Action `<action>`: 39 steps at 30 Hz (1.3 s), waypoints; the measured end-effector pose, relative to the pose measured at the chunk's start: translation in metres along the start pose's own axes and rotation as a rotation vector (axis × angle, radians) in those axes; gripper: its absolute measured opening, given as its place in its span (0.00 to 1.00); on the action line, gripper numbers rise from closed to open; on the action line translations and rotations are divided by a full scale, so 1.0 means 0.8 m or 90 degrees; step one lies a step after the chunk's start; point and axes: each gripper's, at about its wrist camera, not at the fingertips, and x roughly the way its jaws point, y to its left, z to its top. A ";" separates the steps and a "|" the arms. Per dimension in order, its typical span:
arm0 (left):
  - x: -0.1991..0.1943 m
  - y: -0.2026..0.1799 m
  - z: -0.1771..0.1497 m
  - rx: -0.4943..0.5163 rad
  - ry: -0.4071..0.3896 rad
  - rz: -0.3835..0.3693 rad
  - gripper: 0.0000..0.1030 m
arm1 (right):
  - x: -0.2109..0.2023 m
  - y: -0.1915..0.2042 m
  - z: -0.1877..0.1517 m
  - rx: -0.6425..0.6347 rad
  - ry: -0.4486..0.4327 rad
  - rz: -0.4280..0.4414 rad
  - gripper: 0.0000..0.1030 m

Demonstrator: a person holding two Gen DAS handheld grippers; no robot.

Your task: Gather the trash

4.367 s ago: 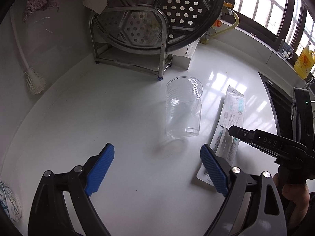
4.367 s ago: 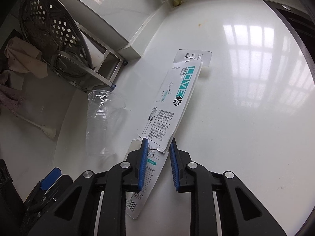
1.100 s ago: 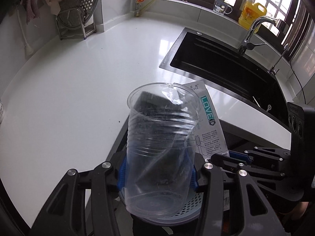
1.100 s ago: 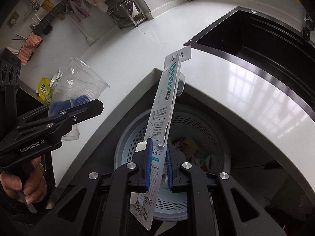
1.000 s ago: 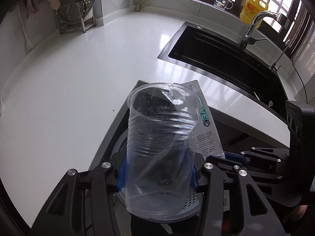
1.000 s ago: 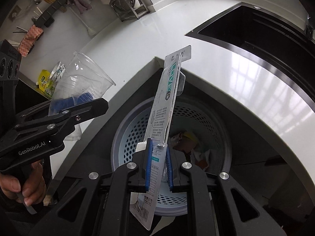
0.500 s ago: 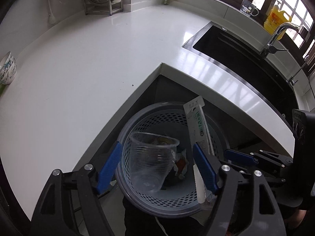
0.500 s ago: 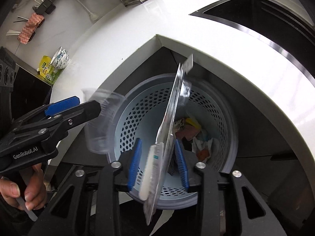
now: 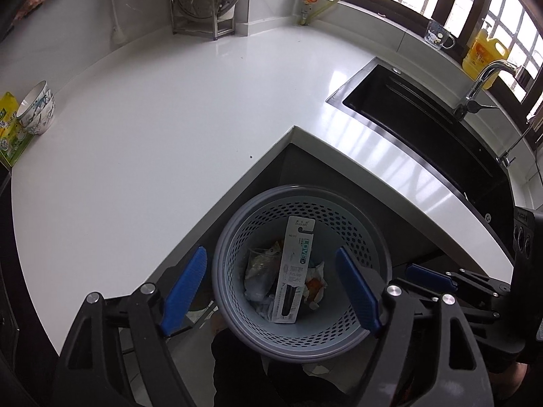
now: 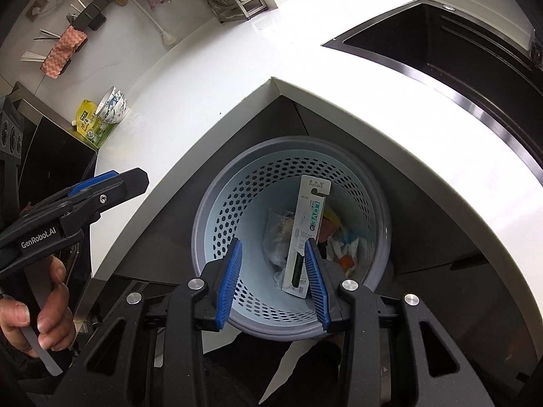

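**Trash Is Seen Lying in the Bin**

In the left wrist view, the left gripper is seen at the bottom of the frame. Its 2 blue pads are spread wide, and its jaws have just been opening. Nothing is held between them. The round bin with many small holes is seen below the pads, in the lower middle of the frame.

Inside the bin, the long white package is seen lying flat, with its top end pointed to the upper part of the frame. The clear cup is seen just left of the package, down among crumpled paper and scraps.

In the right wrist view, the right gripper is seen at the lower middle of the frame. Its jaws have just been opening too, and they are parted now. The package is seen through the gap, but it is down in the bin and is not pinched by the pads.

The white counter is seen across the upper half of the left wrist view. The black sink is at the right. 2 stacked bowls are seen at the left edge. A hand is seen at the lower left of the right wrist view, wrapped around the left gripper's handle.
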 end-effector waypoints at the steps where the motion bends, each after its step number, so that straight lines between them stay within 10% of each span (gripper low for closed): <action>1: -0.002 -0.001 0.001 0.000 -0.002 0.000 0.75 | -0.004 0.001 0.000 0.000 -0.003 0.002 0.36; 39: -0.069 -0.018 0.004 0.007 -0.051 0.071 0.90 | -0.060 0.027 0.003 -0.028 -0.045 -0.070 0.55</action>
